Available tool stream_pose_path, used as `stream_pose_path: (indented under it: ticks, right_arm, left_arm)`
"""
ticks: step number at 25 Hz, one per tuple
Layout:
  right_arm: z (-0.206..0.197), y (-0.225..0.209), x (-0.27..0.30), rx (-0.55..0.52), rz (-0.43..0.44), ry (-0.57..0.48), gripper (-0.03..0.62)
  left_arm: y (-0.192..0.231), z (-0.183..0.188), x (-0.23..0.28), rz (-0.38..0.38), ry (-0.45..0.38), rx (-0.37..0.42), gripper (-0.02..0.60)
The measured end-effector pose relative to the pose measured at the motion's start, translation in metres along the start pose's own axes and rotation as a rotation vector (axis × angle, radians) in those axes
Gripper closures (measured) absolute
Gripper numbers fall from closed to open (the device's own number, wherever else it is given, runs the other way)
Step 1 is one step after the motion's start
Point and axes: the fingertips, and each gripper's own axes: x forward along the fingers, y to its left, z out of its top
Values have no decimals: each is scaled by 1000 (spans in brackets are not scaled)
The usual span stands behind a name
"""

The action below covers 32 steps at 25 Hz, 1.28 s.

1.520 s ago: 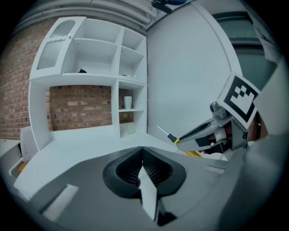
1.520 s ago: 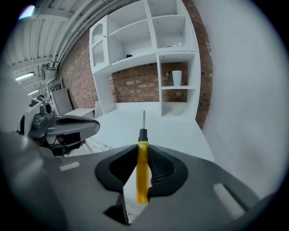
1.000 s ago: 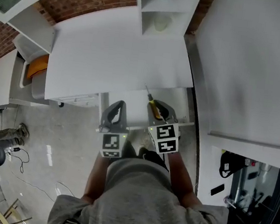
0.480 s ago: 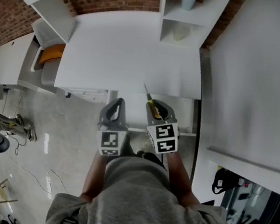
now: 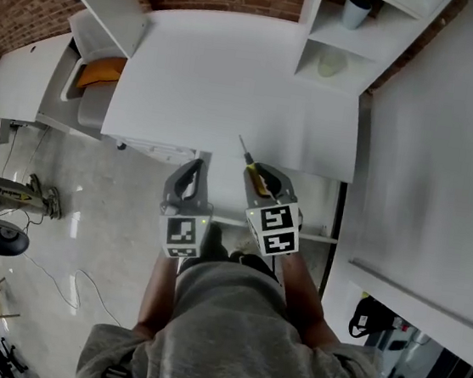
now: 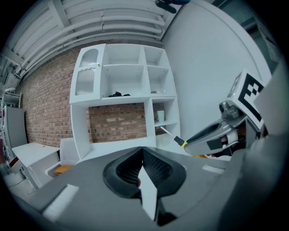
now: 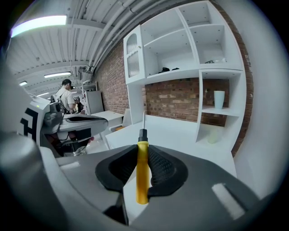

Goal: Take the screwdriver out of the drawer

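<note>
My right gripper [image 5: 258,176] is shut on a screwdriver [image 5: 252,170] with a yellow handle and a black collar. Its thin metal shaft pokes out past the jaws toward the front edge of the white desk [image 5: 234,72]. In the right gripper view the yellow handle [image 7: 142,173] stands upright between the ribbed pads, with the shaft [image 7: 143,119] above it. My left gripper [image 5: 188,180] hangs level beside it on the left, shut with nothing in it; its pads [image 6: 151,164] meet. The left gripper view shows the right gripper [image 6: 212,133] and the screwdriver's tip. No drawer can be made out.
A white shelf unit [image 5: 358,36] with a pale cup [image 5: 357,9] stands at the desk's far right. A large white panel [image 5: 436,166] lies to the right. A bin holding something orange [image 5: 97,73] sits left of the desk. A person [image 7: 67,97] stands far off.
Both grippers have travelled together and risen a little, staying side by side. The desk and shelf have slid right in the head view. The grip on the screwdriver is unchanged.
</note>
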Motion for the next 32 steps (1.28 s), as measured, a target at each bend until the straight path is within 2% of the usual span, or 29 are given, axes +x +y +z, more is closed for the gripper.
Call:
stream_pose_path:
  ticks: [9,16,26,32]
  right_arm:
    - [17,24,63,-7,47,53,516]
    - [30,43,121,-5,65,94,516]
    - [46,51,205,18,56,157,516]
    - [39,45,257,48,34,221,516]
  left_arm:
    - [62,-17,16,42,40,-40,569]
    - [116,-32,37,46,73,-66,569]
    - [176,-59,84,7,132,-98,569]
    - [203,-88,117,-37,187,-114,569]
